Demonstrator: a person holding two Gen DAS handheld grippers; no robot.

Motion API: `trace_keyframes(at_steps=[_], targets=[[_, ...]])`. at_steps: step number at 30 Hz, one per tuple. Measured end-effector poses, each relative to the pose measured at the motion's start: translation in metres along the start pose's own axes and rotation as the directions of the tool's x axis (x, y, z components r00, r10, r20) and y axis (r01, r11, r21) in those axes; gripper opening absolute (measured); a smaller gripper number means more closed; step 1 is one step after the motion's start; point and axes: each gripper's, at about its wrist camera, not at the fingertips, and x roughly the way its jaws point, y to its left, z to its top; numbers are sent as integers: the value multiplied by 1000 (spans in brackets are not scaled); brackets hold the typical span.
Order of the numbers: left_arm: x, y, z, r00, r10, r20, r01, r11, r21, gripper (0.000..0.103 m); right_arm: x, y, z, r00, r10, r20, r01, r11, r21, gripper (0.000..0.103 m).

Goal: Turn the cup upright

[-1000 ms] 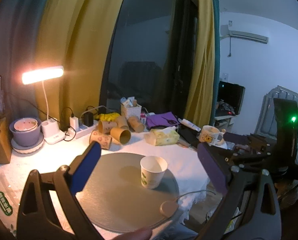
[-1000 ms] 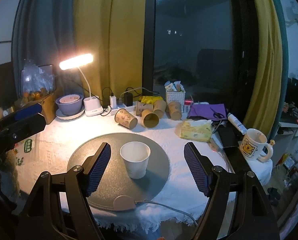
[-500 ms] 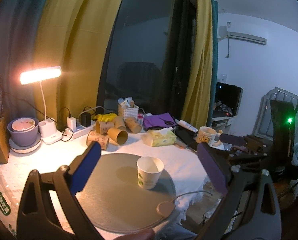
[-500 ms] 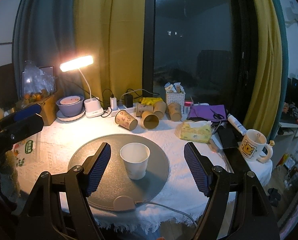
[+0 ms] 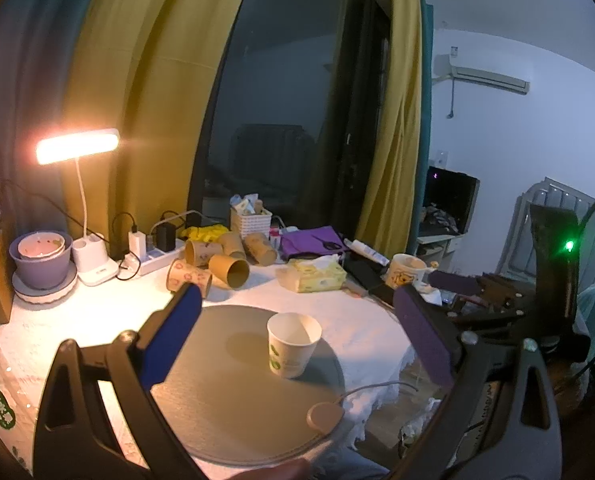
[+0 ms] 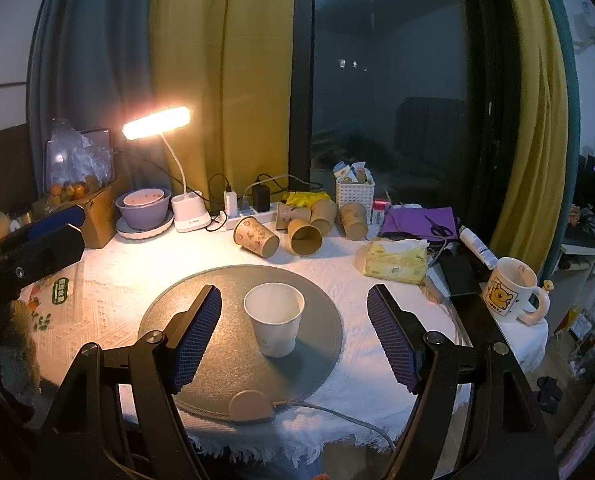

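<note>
A white paper cup (image 6: 274, 320) stands upright, mouth up, on the round grey mat (image 6: 201, 292). It also shows in the left wrist view (image 5: 292, 345) on the same mat (image 5: 225, 392). My right gripper (image 6: 293, 334) is open and empty, its blue pads either side of the cup but nearer the camera, not touching it. My left gripper (image 5: 297, 338) is open and empty, held back from the cup above the mat. The left gripper also appears at the left edge of the right wrist view (image 6: 37, 240).
Several brown paper cups (image 6: 297, 224) lie on their sides at the back by a power strip (image 6: 249, 210). A lit desk lamp (image 6: 155, 122), purple bowl (image 6: 143, 206), tissue pack (image 6: 393, 260) and bear mug (image 6: 509, 290) stand around the mat. The table edge is near.
Both grippers have drawn back and risen slightly, so the cup looks a little smaller and farther. The cup has not moved. Both stay open.
</note>
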Motion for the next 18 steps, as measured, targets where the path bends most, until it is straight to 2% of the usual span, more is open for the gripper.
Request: trace_keyframes(at_steps=[18], targets=[[1, 3, -1, 1000, -13, -9, 13, 1000, -20, 98, 9, 4, -5, 999, 20, -29, -20, 1000, -8, 78]])
